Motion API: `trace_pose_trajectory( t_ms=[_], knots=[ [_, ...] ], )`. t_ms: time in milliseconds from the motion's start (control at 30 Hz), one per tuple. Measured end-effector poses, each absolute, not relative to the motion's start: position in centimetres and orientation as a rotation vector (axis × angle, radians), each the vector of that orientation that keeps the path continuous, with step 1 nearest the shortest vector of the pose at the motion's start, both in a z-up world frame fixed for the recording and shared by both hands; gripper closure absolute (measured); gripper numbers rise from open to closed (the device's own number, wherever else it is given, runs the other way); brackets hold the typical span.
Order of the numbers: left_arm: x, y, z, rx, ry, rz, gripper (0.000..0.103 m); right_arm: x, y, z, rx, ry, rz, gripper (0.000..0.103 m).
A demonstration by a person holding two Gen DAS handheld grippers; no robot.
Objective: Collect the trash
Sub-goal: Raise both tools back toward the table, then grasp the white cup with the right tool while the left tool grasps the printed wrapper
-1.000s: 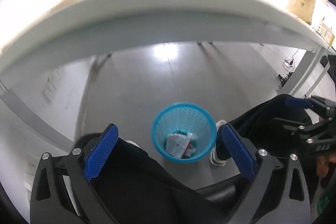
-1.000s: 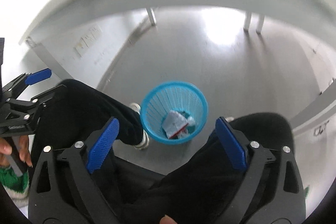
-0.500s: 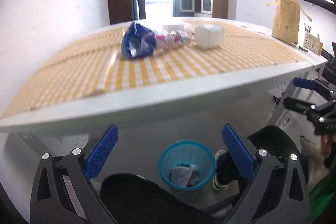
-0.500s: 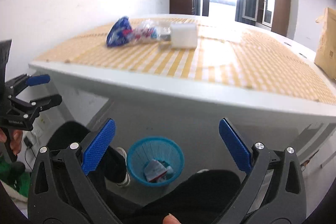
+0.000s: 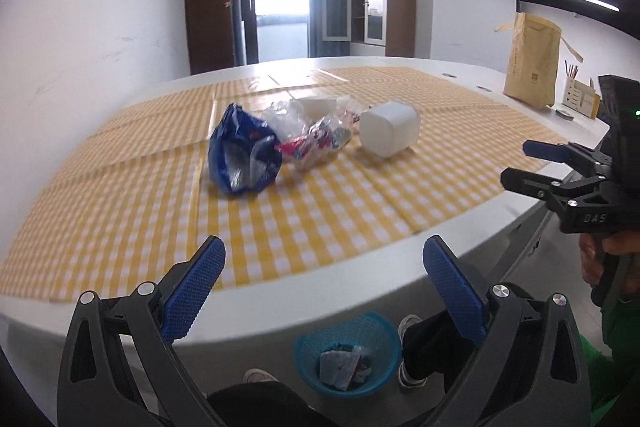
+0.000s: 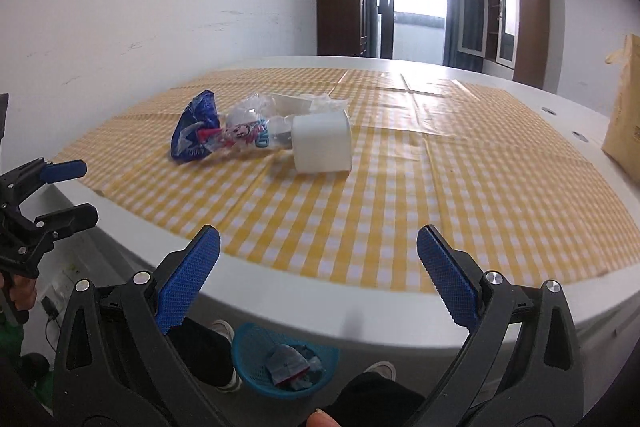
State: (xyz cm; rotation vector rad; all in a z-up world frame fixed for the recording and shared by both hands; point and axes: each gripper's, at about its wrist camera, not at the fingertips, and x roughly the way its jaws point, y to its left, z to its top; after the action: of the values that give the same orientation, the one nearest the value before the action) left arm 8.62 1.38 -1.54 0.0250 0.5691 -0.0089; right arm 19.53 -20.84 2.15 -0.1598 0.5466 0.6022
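Note:
A crumpled blue bag (image 5: 243,155), a clear printed wrapper (image 5: 316,143) and a white plastic tub (image 5: 390,133) lie together on the yellow checked tablecloth (image 5: 320,219). They also show in the right wrist view: bag (image 6: 196,131), wrapper (image 6: 244,135), tub (image 6: 322,143). A blue mesh bin (image 5: 348,353) with trash in it stands on the floor below the table edge, also in the right wrist view (image 6: 284,363). My left gripper (image 5: 324,291) is open and empty at the near table edge. My right gripper (image 6: 318,279) is open and empty, likewise.
A tan paper bag (image 5: 534,61) and a small desk organizer (image 5: 580,97) stand at the table's far right. The person's dark-clad legs and white shoes (image 5: 412,377) flank the bin. Cabinets and a bright door are at the back wall.
Both grippers have risen from under the table, over the bin, to above the table edge. Both stay open and empty.

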Motion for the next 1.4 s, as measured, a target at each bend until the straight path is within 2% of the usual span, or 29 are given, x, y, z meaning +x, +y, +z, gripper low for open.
trace_pose_trajectory(
  t_ms=[333,767,933,1100,1133,1233,1300,1400],
  knots=[
    [13.6,2.5,-0.9,0.026,0.606,-0.092,0.007,24.2,-18.8,2.4,-0.131,0.609,0.655,0.011],
    [17.8,3.1,-1.0,0.139,0.636,-0.1,0.01,29.9,-16.4,2.2,-0.138,0.687,0.709,0.018],
    [20.0,3.4,-0.9,0.151,0.671,-0.114,0.017,31.6,-15.4,2.0,-0.154,0.709,0.732,0.023],
    [21.7,3.1,-0.6,0.196,0.69,-0.156,0.026,32.5,-14.2,1.5,-0.175,0.753,0.785,0.04],
    [22.1,2.9,-0.6,0.207,0.694,-0.163,0.028,32.5,-13.9,1.5,-0.181,0.759,0.792,0.041],
    [23.6,2.8,-1.0,0.213,0.721,-0.132,0.04,32.2,-13.2,1.5,-0.215,0.765,0.797,0.048],
    [24.0,2.5,-1.2,0.231,0.736,-0.147,0.054,32.1,-13.2,1.5,-0.215,0.771,0.807,0.059],
    [24.3,2.0,-1.7,0.262,0.739,-0.167,0.061,31.6,-13.0,1.4,-0.213,0.781,0.814,0.073]
  ],
)
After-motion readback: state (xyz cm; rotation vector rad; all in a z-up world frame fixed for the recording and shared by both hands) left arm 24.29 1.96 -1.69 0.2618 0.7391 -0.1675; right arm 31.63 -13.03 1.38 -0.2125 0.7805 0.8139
